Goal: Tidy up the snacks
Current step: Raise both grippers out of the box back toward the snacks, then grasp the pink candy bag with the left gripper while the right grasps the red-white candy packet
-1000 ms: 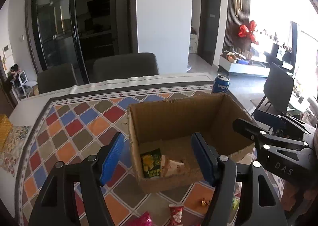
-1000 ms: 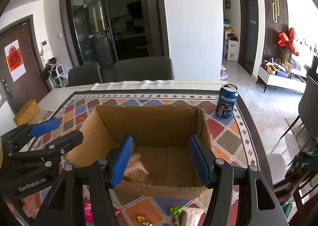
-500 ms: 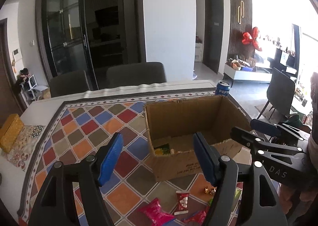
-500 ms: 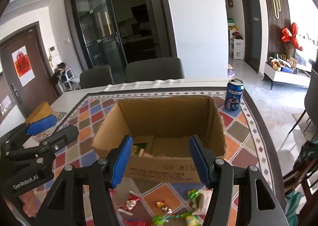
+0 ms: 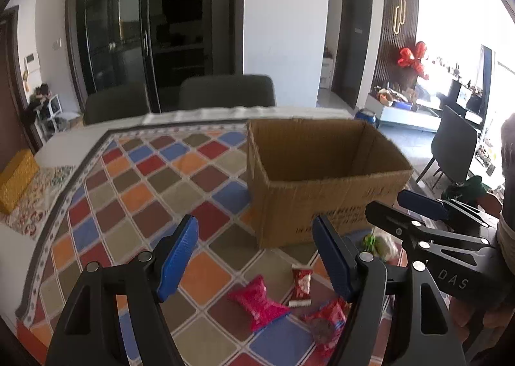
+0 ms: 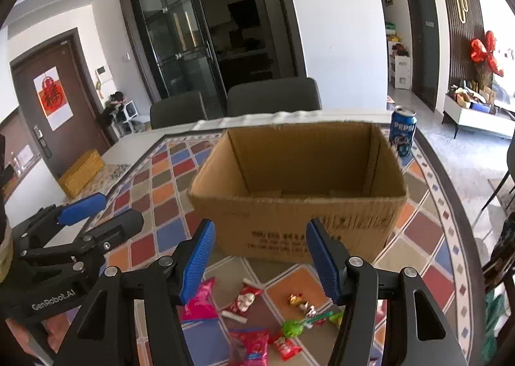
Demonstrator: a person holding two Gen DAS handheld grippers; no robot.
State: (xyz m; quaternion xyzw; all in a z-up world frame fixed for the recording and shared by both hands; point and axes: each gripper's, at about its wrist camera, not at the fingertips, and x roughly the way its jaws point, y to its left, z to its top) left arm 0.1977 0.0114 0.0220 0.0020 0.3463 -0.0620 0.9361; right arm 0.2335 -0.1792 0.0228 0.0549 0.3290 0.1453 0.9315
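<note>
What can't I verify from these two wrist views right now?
- Cardboard box contents: its near wall hides the floor, both views.
- Pepsi can: left view shows only its top behind the box.
- Red packet: cut off by the bottom edge, right view.
- Box print: too blurred to read.

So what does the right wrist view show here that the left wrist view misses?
Only the right wrist view shows the Pepsi can in full beside the cardboard box, the gold-wrapped candies and the green candy. Only the left wrist view shows the right gripper from the side. Both show the box, the pink packet on the checked tablecloth, and open, empty grippers, including the left gripper.
</note>
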